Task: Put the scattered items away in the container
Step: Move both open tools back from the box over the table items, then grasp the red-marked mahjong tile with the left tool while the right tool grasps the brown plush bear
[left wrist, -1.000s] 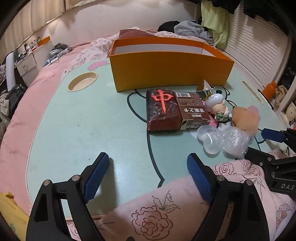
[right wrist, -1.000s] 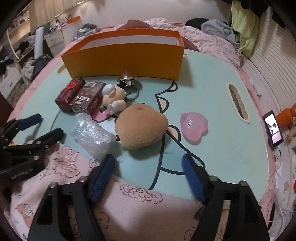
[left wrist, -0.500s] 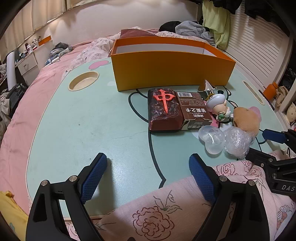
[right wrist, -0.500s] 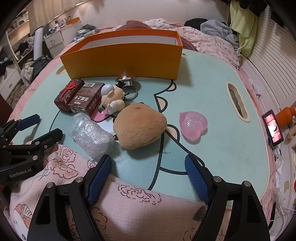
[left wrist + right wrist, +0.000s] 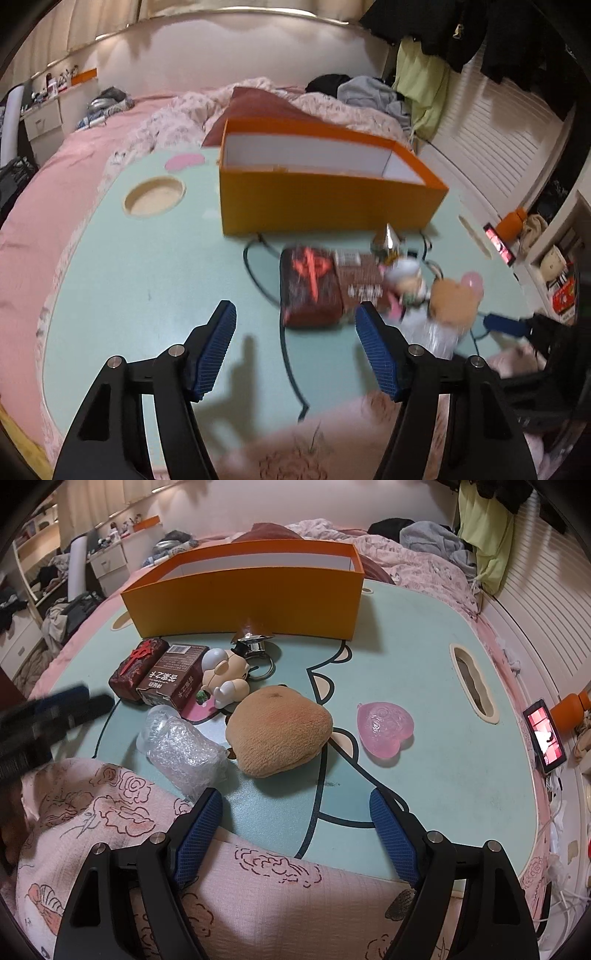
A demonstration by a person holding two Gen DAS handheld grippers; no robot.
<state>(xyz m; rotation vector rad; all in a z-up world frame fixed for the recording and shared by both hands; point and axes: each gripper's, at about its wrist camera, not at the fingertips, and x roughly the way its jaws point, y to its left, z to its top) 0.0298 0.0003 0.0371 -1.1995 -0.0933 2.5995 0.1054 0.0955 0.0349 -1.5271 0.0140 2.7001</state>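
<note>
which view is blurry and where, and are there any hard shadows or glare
Left wrist view: motion smear across the dark block with the red character and the toys beside it, while the left gripper stays crisp and casts a hard shadow on the table. Right wrist view: sharp overall, only the other gripper at the left edge is smeared; the phone screen glows overexposed.

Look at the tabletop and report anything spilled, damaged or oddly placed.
Nothing looks spilled or broken. The small figurine lies on its side against the brown carton, and the tan plush toy, bubble-wrapped bundle and pink heart sit loose outside the orange box.
</note>
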